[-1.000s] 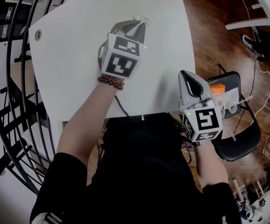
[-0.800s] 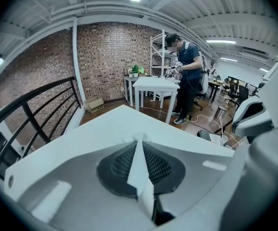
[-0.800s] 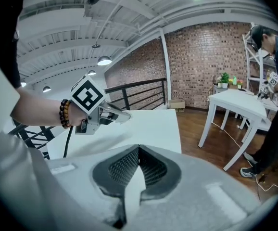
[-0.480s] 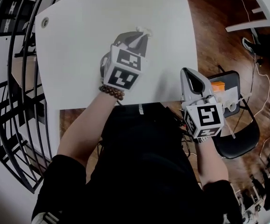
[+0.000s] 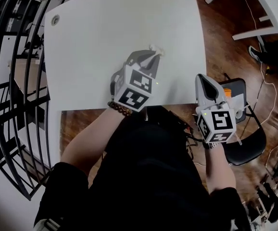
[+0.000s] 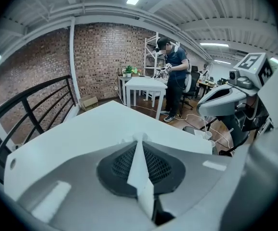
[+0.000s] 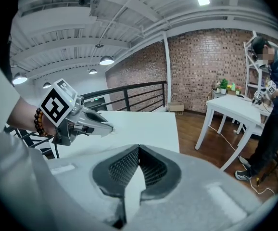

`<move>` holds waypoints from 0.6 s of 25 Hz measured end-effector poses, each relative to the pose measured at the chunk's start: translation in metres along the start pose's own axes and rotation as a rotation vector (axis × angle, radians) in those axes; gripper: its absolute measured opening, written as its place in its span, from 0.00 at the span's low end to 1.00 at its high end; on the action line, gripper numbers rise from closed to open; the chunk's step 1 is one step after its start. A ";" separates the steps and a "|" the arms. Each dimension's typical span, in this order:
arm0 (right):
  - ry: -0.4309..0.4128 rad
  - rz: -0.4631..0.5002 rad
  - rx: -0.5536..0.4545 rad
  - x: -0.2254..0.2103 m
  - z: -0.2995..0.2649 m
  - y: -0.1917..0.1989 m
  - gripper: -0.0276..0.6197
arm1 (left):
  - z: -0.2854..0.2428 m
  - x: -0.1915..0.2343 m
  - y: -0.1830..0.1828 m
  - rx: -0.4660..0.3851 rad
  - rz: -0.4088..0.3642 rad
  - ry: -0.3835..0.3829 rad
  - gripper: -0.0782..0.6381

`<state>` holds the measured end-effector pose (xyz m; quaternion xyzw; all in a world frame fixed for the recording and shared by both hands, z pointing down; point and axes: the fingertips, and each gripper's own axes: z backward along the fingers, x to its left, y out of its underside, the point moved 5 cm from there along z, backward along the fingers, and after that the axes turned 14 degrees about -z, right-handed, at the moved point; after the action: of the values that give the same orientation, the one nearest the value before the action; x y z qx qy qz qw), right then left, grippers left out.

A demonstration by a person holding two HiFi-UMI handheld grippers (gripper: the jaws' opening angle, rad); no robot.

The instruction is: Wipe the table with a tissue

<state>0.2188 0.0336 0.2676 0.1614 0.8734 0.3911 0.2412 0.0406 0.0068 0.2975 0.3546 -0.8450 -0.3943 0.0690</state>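
While right gripper (image 5: 202, 78) hangs closed, left gripper (image 5: 150, 55) pinches tissue (image 5: 156, 48) over table (image 5: 110, 28).

No words, brands or numbers can be read in any view.

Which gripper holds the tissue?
The left gripper: its jaws pinch the white tissue over the white table; the right gripper hangs at its edge.

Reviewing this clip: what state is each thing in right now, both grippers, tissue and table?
left gripper: shut on the tissue, over the table.
tissue: pinched, a tuft sticking out past the tips.
right gripper: shut, nothing held, by the table's near right corner.
table: white top, no visible mess.
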 end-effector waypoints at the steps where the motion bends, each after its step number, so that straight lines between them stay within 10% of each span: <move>1: 0.007 0.002 -0.002 0.000 0.002 0.000 0.02 | 0.002 -0.002 0.000 -0.004 -0.004 0.005 0.14; 15: -0.027 0.077 -0.051 0.098 0.006 -0.003 0.02 | 0.087 0.003 0.056 -0.036 0.015 -0.023 0.14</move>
<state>0.1401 0.0810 0.2330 0.1938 0.8529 0.4201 0.2420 -0.0267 0.0827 0.2779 0.3424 -0.8411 -0.4129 0.0687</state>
